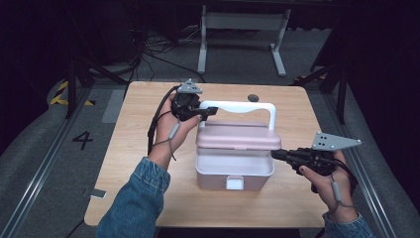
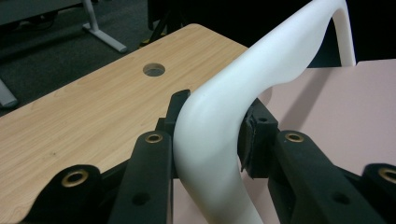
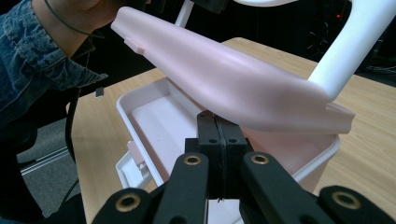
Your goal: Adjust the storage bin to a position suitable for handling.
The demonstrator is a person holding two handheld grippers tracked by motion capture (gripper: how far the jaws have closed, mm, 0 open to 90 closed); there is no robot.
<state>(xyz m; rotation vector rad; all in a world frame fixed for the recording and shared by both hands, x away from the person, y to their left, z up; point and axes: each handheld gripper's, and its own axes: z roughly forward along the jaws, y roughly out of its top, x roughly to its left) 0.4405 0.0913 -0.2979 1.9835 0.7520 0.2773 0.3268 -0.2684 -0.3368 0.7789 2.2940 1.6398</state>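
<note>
A pink box [image 1: 233, 173] with a white front latch [image 1: 235, 182] stands at the middle of the wooden table [image 1: 143, 148]. Its pink lid [image 1: 237, 138] is raised partway, so the inside [image 3: 159, 116] shows. My left gripper [image 1: 205, 111] is shut on the left corner of the lid's white handle [image 1: 242, 105]; the handle [image 2: 243, 88] fills the space between the jaws [image 2: 212, 112]. My right gripper [image 1: 275, 154] is shut with nothing in it. Its tips [image 3: 217, 122] sit at the box's right end, just under the lid's edge [image 3: 224, 79].
A round hole [image 1: 253, 97] is in the table behind the box. A small grey tag [image 1: 97, 193] lies at the table's front left edge. A white table frame [image 1: 242, 25] and cables stand on the floor beyond. A denim sleeve [image 3: 32, 56] reaches across left of the box.
</note>
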